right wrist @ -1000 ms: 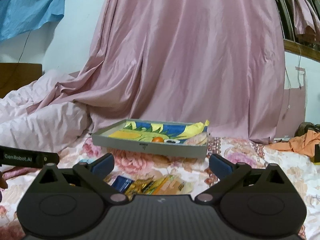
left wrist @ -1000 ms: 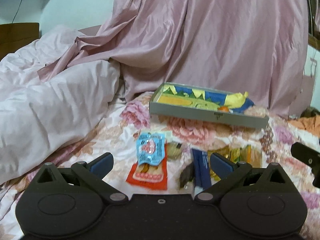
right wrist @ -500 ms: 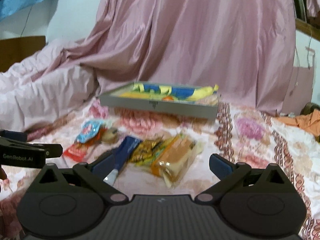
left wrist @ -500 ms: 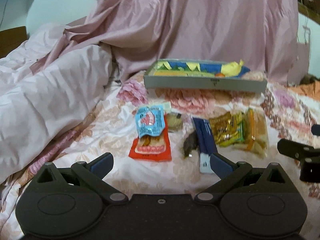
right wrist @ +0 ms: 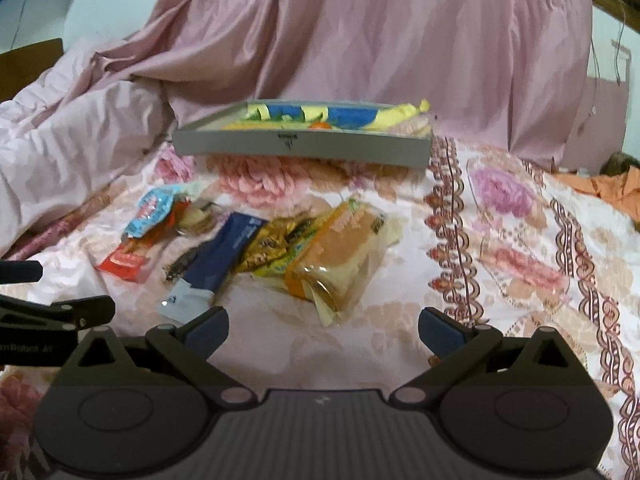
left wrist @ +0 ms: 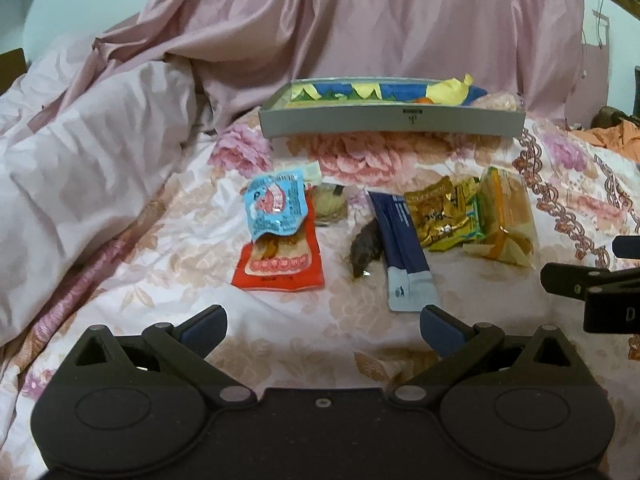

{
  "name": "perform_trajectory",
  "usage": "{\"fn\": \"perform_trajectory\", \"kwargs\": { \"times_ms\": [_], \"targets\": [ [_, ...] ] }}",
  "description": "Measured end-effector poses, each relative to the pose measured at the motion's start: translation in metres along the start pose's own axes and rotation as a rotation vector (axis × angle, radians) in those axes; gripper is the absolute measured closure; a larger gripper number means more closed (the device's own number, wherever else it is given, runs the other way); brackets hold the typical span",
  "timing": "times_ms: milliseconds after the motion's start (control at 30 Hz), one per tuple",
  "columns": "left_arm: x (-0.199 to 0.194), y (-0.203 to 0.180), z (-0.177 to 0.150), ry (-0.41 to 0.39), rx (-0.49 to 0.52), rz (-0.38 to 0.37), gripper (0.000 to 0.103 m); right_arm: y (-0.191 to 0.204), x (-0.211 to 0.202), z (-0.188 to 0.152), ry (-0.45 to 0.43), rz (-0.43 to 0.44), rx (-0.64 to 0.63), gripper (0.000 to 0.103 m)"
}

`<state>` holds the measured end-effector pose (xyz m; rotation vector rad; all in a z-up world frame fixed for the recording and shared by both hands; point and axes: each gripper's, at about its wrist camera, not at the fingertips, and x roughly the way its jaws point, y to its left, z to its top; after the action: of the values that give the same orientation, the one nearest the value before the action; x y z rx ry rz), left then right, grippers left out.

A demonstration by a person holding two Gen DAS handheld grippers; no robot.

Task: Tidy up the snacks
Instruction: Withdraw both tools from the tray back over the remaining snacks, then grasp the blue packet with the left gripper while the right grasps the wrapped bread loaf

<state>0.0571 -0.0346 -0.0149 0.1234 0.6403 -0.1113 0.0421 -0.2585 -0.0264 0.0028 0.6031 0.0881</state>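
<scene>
left gripper (left wrist: pixel 323 322) wide apart, holds nothing | right gripper (right wrist: pixel 323 324) wide apart, holds nothing | snacks: red packet (left wrist: pixel 280 264), blue stick pack (left wrist: pixel 400 248), bread bag (right wrist: pixel 344 256) on bed | gray tray (left wrist: pixel 392 125) behind them

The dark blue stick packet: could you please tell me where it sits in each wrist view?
Left wrist: the dark blue stick packet lies right of centre, beside the gold wrappers.
Right wrist: it lies left of centre.
Shared landmark: the grey tray behind the snacks.
</scene>
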Motion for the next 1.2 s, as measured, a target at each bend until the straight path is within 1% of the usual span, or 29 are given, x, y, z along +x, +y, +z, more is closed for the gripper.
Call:
{"fn": "perform_trajectory", "kwargs": {
  "times_ms": [133,333,533,733,867,1000,1067,1133,1200],
  "targets": [
    [0.008,-0.001,0.003,0.007,0.001,-0.007,0.001,-0.001,0.008,0.001,0.021,0.006,0.006,0.0],
    [0.023,-0.004,0.01,0.024,0.017,-0.027,0.001,-0.002,0.023,0.008,0.03,0.006,-0.034,0.0],
    [0.038,-0.012,0.019,0.033,0.077,-0.049,0.001,-0.013,0.044,0.025,0.014,0.014,-0.038,0.0],
    [0.053,-0.021,0.03,0.057,0.131,-0.084,0.001,-0.016,0.068,0.041,0.002,0.051,-0.039,0.0],
    [0.063,-0.03,0.036,0.084,0.165,-0.098,0.001,-0.019,0.089,0.051,0.016,0.09,-0.003,0.0],
    [0.073,-0.039,0.038,0.106,0.191,-0.107,0.001,-0.026,0.109,0.054,0.046,0.084,0.036,0.001],
    [0.077,-0.043,0.04,0.115,0.197,-0.111,0.001,-0.032,0.115,0.053,0.068,0.098,0.074,0.003],
    [0.081,-0.047,0.042,0.125,0.197,-0.126,0.001,-0.039,0.117,0.051,0.08,0.108,0.125,0.01],
    [0.085,-0.05,0.044,0.132,0.199,-0.136,0.002,-0.044,0.117,0.051,0.089,0.13,0.159,0.012]
  ]
}}
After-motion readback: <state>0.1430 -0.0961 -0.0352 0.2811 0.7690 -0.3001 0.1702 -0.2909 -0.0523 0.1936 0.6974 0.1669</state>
